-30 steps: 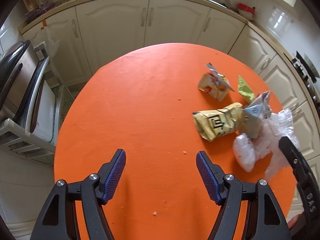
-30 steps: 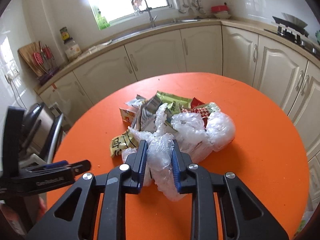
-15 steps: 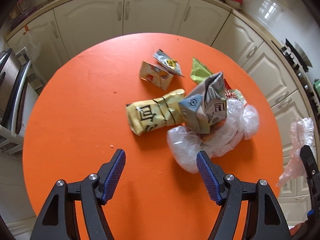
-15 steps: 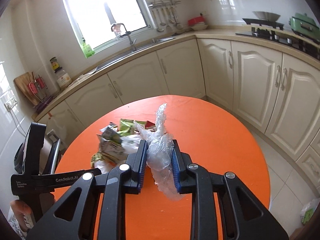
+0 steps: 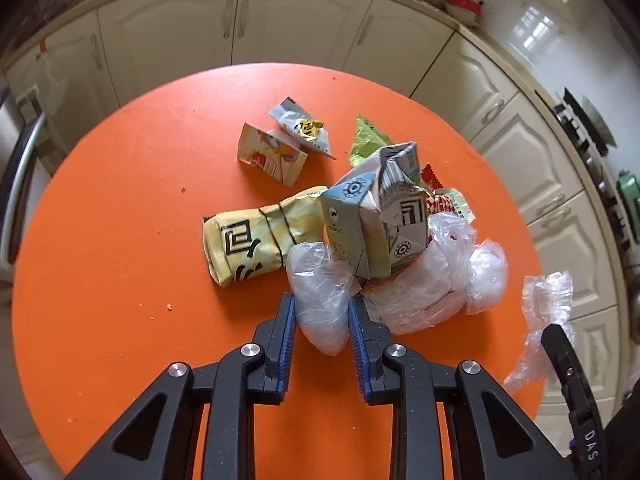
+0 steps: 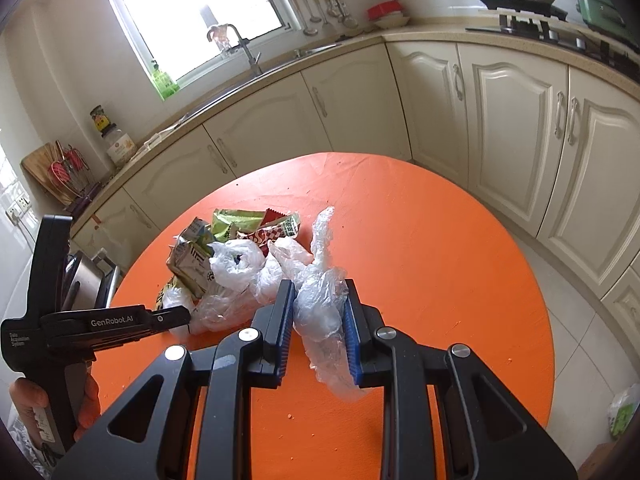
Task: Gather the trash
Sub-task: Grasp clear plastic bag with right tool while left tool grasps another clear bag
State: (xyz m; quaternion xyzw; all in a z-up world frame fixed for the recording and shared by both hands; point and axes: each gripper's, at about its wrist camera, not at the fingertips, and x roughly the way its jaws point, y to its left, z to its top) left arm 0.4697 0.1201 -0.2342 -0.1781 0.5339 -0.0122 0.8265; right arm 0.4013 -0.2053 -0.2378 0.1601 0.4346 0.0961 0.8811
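Both wrist views look steeply down, sharing orange table (image 5: pixel 120 240).

Trash pile (image 5: pixel 360 216) on table (image 5: pixel 120 240), carton (image 5: pixel 372 216) atop plastic bag (image 5: pixel 324 300), wrapper (image 5: pixel 256 240) left of carton, cabinets (image 5: pixel 240 32) behind

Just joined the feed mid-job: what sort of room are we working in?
A home kitchen, most likely: cream panelled cabinets under a long countertop, a metal sink tap by the window, and a black gas hob beyond the round orange table.

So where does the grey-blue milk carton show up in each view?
Left wrist: the milk carton stands just right of centre, leaning over the clear plastic bag.
Right wrist: the carton lies left of centre, at the pile's left edge.
Shared landmark: the red checkered wrapper beside it.
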